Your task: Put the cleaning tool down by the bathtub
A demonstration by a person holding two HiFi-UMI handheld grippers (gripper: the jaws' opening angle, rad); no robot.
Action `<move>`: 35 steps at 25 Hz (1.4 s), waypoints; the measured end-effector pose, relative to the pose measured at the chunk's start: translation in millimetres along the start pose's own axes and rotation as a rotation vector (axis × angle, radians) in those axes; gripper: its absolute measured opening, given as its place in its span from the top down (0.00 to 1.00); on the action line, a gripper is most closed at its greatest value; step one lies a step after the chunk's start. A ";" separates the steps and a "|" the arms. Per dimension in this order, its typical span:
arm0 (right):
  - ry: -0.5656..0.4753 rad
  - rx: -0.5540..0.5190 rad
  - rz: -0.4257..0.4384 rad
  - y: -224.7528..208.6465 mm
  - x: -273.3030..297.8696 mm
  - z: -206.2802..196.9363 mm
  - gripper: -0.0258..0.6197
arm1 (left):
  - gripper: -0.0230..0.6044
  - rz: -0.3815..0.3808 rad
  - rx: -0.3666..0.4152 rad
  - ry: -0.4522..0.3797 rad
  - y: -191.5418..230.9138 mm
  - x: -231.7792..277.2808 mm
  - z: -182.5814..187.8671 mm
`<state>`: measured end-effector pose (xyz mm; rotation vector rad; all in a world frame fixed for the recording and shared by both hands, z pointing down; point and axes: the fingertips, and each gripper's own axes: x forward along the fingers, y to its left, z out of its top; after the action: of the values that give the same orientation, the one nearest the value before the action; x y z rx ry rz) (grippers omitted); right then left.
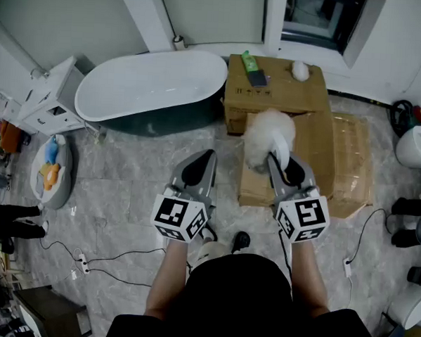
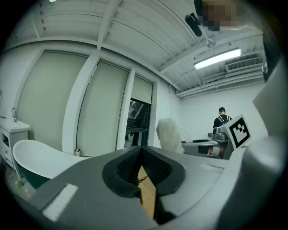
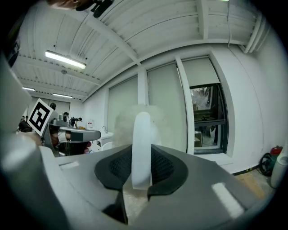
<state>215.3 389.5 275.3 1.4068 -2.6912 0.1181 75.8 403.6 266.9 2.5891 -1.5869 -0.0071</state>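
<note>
The cleaning tool is a fluffy white duster (image 1: 263, 134) on a white plastic handle (image 3: 141, 150). My right gripper (image 1: 281, 163) is shut on that handle, with the fluffy head sticking up past the jaws (image 3: 135, 121). It hangs over the cardboard boxes, right of the white bathtub (image 1: 150, 86). My left gripper (image 1: 199, 165) is held beside it, shut with nothing between its pads. In the left gripper view the duster (image 2: 170, 134) shows to the right and the bathtub (image 2: 33, 159) to the lower left.
Cardboard boxes (image 1: 309, 99) stand against the tub's right end, with a green bottle (image 1: 250, 61) and a small white item (image 1: 300, 70) on top. A white cabinet (image 1: 49, 99) is left of the tub. Cables (image 1: 107, 257) cross the floor. A toilet (image 1: 417, 145) sits at the right.
</note>
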 end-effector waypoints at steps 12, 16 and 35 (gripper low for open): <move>0.010 -0.040 0.016 6.7 -9.8 -6.4 0.82 | 0.97 0.007 -0.008 0.026 -9.1 -4.6 -11.7; 0.018 -0.002 0.002 4.3 -4.9 -11.8 0.82 | 0.97 0.008 -0.008 0.039 -5.8 -6.0 -16.0; 0.041 0.061 -0.033 38.3 89.8 4.1 0.82 | 0.97 -0.031 -0.020 0.039 100.4 9.8 -2.6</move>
<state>132.6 337.7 281.8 1.4486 -2.6515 0.2255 -8.8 350.0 279.2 2.5826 -1.5254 0.0242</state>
